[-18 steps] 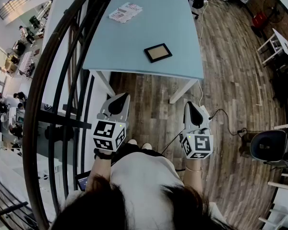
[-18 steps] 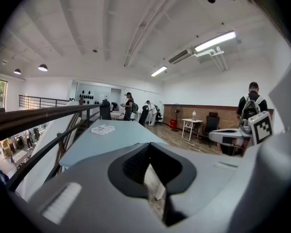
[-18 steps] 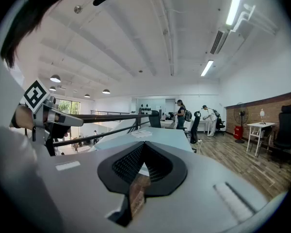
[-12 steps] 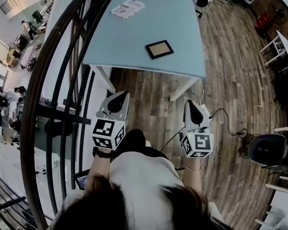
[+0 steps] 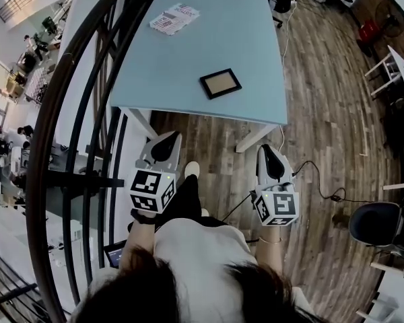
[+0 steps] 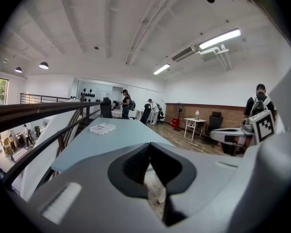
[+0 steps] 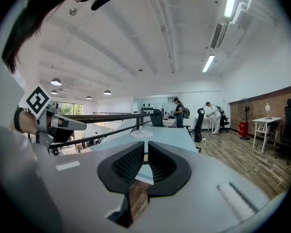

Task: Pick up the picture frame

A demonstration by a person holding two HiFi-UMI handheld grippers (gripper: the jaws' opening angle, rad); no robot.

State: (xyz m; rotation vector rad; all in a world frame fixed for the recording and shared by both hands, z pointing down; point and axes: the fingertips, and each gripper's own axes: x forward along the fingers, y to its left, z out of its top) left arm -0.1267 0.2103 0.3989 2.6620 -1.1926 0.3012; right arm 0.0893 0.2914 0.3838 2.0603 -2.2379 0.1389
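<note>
The picture frame (image 5: 221, 83), black-rimmed with a tan middle, lies flat on the light blue table (image 5: 188, 59), near its front right part. Both grippers hang over the wooden floor short of the table's front edge, well apart from the frame. My left gripper (image 5: 168, 137) points at the table with its jaws closed tip to tip and nothing between them (image 6: 149, 144). My right gripper (image 5: 265, 148) is likewise shut and empty (image 7: 146, 142). Neither gripper view shows the frame; the jaws hide that part of the table.
A stack of printed papers (image 5: 174, 19) lies at the table's far left. A black curved railing (image 5: 87, 113) runs along the left. A cable (image 5: 310, 173) trails on the floor at right, beside a chair (image 5: 384, 221). People stand far behind the table (image 6: 126, 103).
The person has stepped toward the table, one foot now showing between the grippers. The table and frame sit slightly lower in the head view. Both grippers stay shut.
</note>
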